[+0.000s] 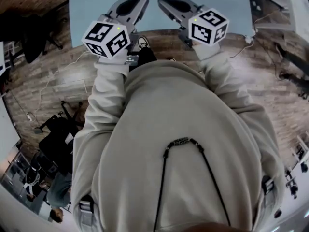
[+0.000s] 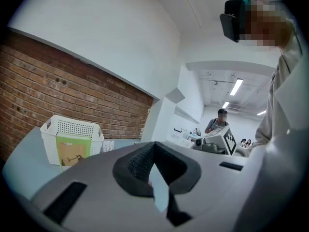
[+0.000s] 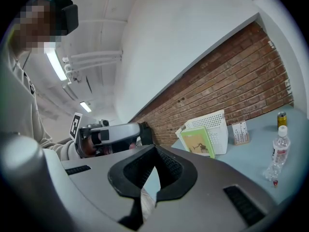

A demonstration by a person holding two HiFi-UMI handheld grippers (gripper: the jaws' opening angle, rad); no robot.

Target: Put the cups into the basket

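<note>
At the near edge of the light-blue table (image 1: 96, 4), the person stands w/ both tools held out in front, roughly level. Left gripper (image 1: 137, 1): jaws together, nothing btwn the pads. Right gripper (image 1: 170, 3): same, jaws together & empty. So no cup is in hand on either side.

The basket (image 2: 72, 139), white, perforated, w/ a green card leaning on its front, sits upright at the far side of the table by the brick wall (image 2: 48, 81), well apart from both grippers. From the right gripper view it's beyond the jaws to the right, w/ a small card stand (image 3: 240, 133) just beside it, then a can (image 3: 281, 119) and a clear water bottle (image 3: 279, 151) further out.

Cups: can't make out any for sure in any view, and the basket's inside isn't visible, so can't tell if some are in already.

Judging by this: nothing gripped, basket a way off, so prob. btwn pickups or right at the start. Left to do, at min.: find a cup, grip it, carry it over, drop it in.
</note>
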